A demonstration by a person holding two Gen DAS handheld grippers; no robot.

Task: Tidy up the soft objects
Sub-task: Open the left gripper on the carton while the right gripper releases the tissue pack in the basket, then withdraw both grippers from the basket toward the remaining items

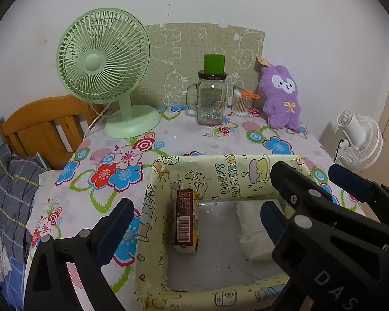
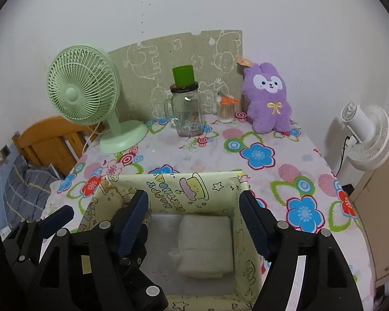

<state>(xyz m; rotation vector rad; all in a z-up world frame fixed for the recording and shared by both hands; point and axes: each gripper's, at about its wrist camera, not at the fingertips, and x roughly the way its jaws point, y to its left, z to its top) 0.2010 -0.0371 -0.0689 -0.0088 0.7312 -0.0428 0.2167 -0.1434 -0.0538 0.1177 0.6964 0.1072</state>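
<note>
A yellow "Happy Birthday" patterned box (image 1: 153, 223) (image 2: 212, 181) sits at the near edge of the flowered table. Inside lie a white soft pack (image 1: 254, 230) (image 2: 206, 243) on the right and a brown snack packet (image 1: 186, 220) standing against the left wall. A purple plush bunny (image 1: 280, 98) (image 2: 268, 101) sits upright at the table's far right. My left gripper (image 1: 197, 212) is open and empty over the box. My right gripper (image 2: 194, 223) is open and empty above the white pack; its black body also shows in the left wrist view (image 1: 350, 189).
At the back stand a green desk fan (image 1: 103, 70) (image 2: 83, 88), a glass mason jar (image 1: 211, 98) (image 2: 188, 114) with a green cup on top, and a cotton-swab cup (image 1: 241, 102) (image 2: 226, 110). A bed lies to the left, a white fan (image 2: 365, 137) to the right.
</note>
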